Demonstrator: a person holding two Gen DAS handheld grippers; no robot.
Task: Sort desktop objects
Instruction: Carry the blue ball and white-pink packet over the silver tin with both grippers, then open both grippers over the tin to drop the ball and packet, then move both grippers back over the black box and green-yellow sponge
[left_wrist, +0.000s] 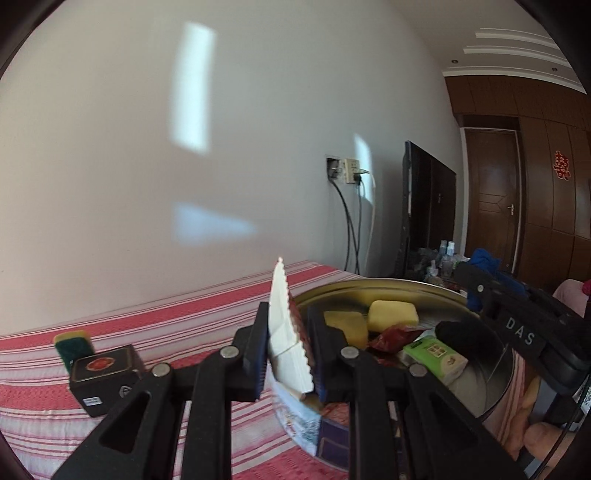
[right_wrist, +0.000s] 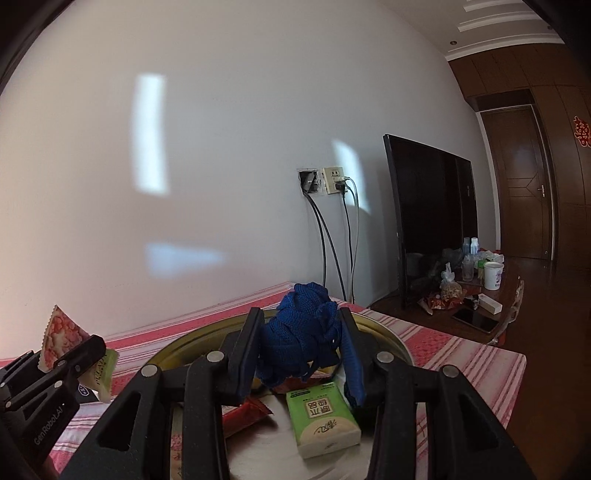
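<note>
Both claws are clamped shut on something. Left claw (left_wrist: 288, 354) pinches a snack packet (left_wrist: 286, 332), held on edge with its long axis pointing up and away from the fingers, its zigzag seal uppermost; from the left wrist it shows a white back, and from the right wrist a pink printed face. Right claw (right_wrist: 301, 350) squeezes a bundle of blue cord (right_wrist: 303, 332), a loose woven tangle that bulges above and below the pads. Both loads hang above the striped cloth (left_wrist: 129, 332) at the near side of a round metal tray (left_wrist: 487, 384), the packet at its left rim and the cord over its middle, so the right claw looks nearer to a drop inside the tray. In the tray lie two yellow sponges (left_wrist: 393, 315), a red wrapper (left_wrist: 395, 338), a dark lump (left_wrist: 458, 332) and a green tissue pack (right_wrist: 323, 421), the last almost straight below the cord. Left of the tray, on the cloth, stand a black box (left_wrist: 105, 380) and, just behind it, a green-and-yellow sponge (left_wrist: 72, 345), both closer to the left claw. Whether the tray is the sorting bin or the source cannot be told; if it is the bin, each claw probably needs only a short move inward before letting go.
</note>
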